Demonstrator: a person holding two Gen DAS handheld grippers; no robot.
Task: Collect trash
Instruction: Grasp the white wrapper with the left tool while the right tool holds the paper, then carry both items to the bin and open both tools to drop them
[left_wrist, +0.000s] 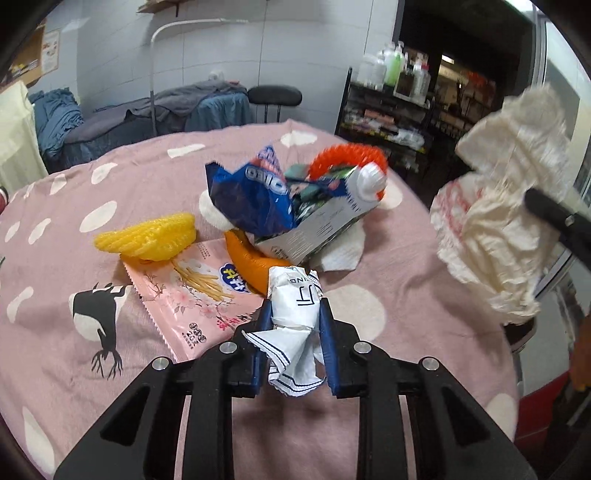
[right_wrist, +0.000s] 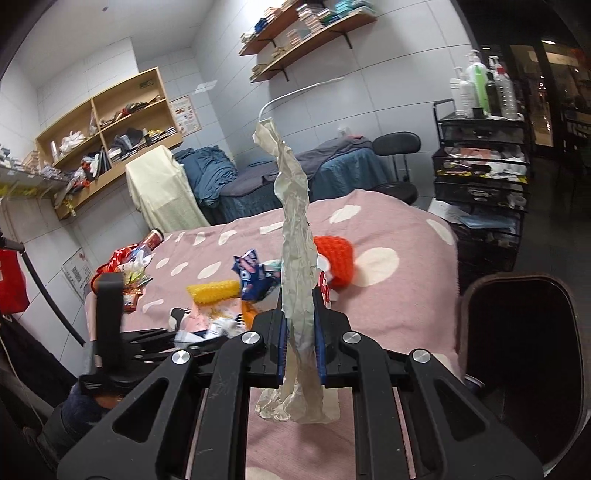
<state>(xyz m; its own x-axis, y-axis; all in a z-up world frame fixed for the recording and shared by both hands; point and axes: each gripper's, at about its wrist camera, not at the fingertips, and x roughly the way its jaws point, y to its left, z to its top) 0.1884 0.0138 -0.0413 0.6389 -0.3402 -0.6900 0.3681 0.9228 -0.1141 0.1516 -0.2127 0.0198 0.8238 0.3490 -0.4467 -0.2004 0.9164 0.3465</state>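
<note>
My left gripper (left_wrist: 295, 308) is shut on a crumpled white wrapper (left_wrist: 295, 295) with dark print, held just above the pink spotted table cover (left_wrist: 110, 192). My right gripper (right_wrist: 301, 295) is shut on a long crumpled cream paper wrapper (right_wrist: 295, 236) that stands up between its fingers; the same paper shows at the right of the left wrist view (left_wrist: 506, 206). On the cover lie a pink snack packet (left_wrist: 192, 291), a blue Oreo bag (left_wrist: 251, 199), a grey carton (left_wrist: 314, 232) and white tissue (left_wrist: 343, 254).
A yellow spiky toy (left_wrist: 151, 236), an orange object (left_wrist: 251, 258) and an orange-red spiky ring (left_wrist: 347, 155) lie among the trash. A dark bin (right_wrist: 524, 350) stands open at the table's right. More wrappers and a can (right_wrist: 133, 258) sit at the far left. A black trolley (right_wrist: 480, 177) stands behind.
</note>
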